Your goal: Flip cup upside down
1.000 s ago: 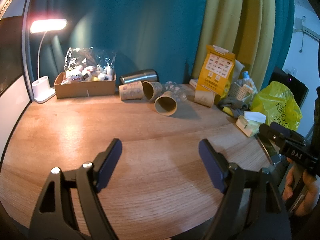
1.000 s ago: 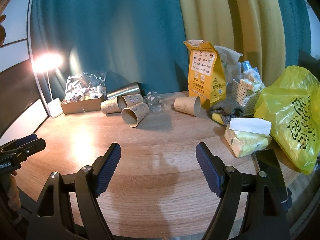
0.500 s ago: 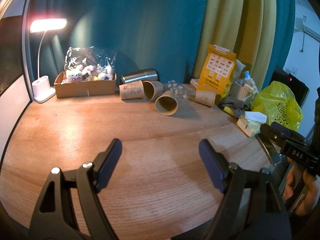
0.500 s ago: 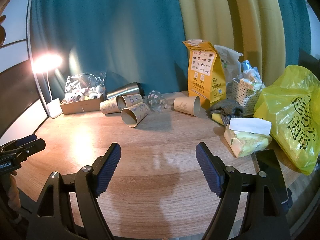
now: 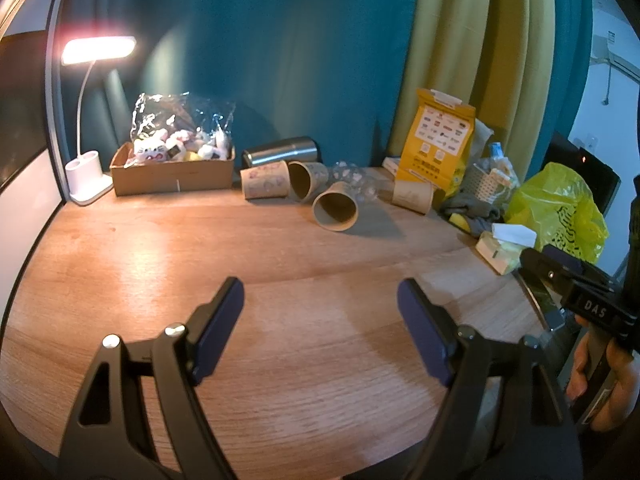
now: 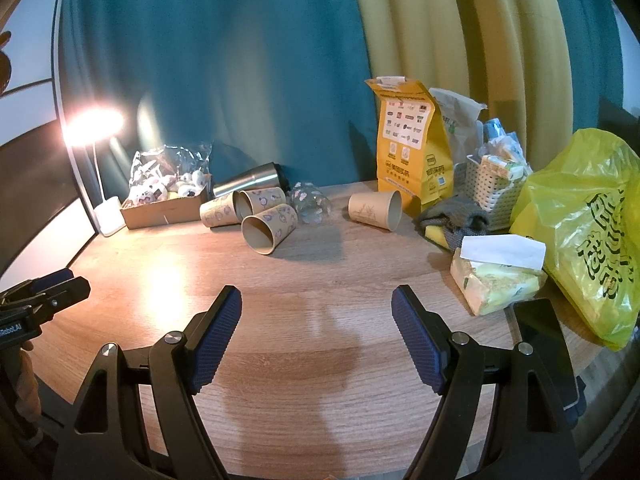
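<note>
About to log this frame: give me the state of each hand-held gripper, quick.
Left hand-held gripper: open, holding nothing, above the round wooden table.
Right hand-held gripper: open, holding nothing, above the same table.

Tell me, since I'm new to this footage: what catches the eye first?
The glowing desk lamp at the table's far left corner, then the cluster of paper cups lying on their sides at the back. The bright yellow plastic bag fills the right edge. Both hand-held grippers, left and right, hang open and empty.
</note>
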Motion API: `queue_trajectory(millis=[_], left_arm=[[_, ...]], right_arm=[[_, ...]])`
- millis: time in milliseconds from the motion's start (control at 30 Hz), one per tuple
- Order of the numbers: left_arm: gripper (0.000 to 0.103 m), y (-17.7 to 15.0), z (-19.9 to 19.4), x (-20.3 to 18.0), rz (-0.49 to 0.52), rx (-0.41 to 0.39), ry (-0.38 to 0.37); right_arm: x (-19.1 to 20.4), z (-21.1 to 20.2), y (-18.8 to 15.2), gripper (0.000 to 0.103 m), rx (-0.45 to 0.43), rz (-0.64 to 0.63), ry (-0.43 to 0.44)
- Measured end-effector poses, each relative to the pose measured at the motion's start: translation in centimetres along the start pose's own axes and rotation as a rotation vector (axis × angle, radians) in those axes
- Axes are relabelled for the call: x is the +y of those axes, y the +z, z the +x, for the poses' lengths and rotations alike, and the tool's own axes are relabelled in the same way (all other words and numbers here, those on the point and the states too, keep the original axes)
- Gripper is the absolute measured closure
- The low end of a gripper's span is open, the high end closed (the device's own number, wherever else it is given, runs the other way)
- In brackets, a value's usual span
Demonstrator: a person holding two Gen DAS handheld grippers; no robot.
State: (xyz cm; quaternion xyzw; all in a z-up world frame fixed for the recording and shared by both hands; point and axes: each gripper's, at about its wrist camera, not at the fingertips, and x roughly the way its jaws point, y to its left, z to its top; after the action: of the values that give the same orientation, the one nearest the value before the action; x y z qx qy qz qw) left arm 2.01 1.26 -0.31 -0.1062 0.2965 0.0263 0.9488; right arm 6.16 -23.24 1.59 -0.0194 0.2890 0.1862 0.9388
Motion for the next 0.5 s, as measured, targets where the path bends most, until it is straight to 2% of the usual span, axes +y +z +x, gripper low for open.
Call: queue_trajectory(millis=[300,500], left_arm=[[0.022,0.3,1.3,-0.3,0.028,0.029,-0.004],[0.022,2.5,4.1,-2.4,0.157,0.059,-0.013]], right_arm=[[-0.1,0.4,0.0,0.023,0.005,0.006,0.002],[-1.5,2.0,-0.2,0.023,0.022,0.039,-0.002]])
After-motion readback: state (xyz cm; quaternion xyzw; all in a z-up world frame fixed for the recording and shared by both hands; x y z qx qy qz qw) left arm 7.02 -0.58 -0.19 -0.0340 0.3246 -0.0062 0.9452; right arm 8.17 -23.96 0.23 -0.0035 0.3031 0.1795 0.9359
